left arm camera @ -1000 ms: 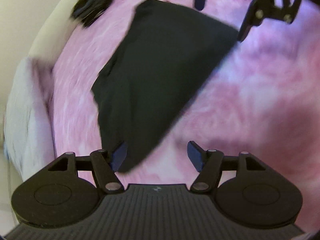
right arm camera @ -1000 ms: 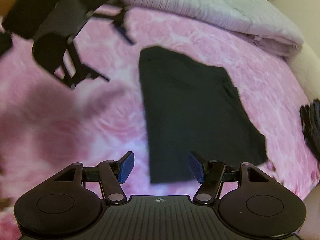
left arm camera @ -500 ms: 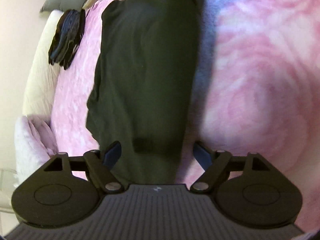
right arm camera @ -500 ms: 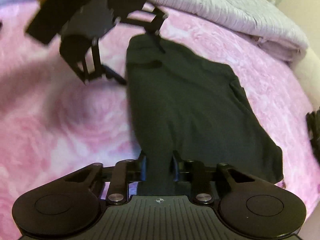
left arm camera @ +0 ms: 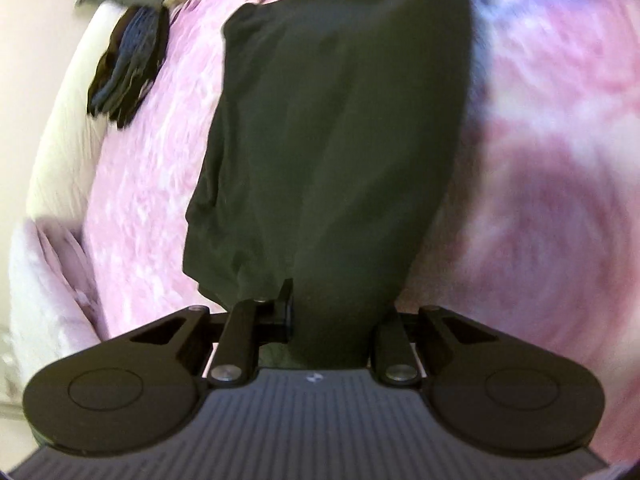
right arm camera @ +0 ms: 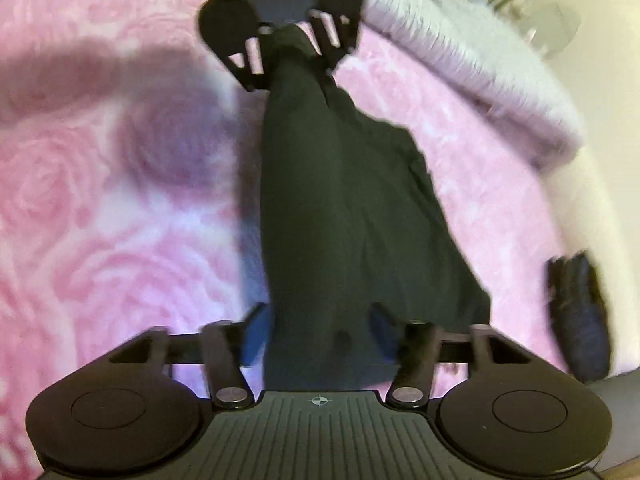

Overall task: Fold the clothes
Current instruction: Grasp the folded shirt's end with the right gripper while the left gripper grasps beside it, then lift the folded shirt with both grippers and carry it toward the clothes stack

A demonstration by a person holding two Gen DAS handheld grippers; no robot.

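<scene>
The left gripper is closing its fingers on one end of the dark garment, pads already pressing the bunched cloth; the right gripper is opening, fingers wide, the other end lying loose between them. The garment sags between both over the pink rose-print bedspread; it looks light, limp and apt to slip (best pinched at corners or hems), and blur hides its hems and layers.

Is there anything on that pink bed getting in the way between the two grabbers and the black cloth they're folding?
Nothing visible does. The black garment already runs between the fingers of both the left gripper, whose jaws are closing on one end, and the right gripper, whose jaws are opening. The dark bundle lies off to one side on the pink bedspread.
</scene>
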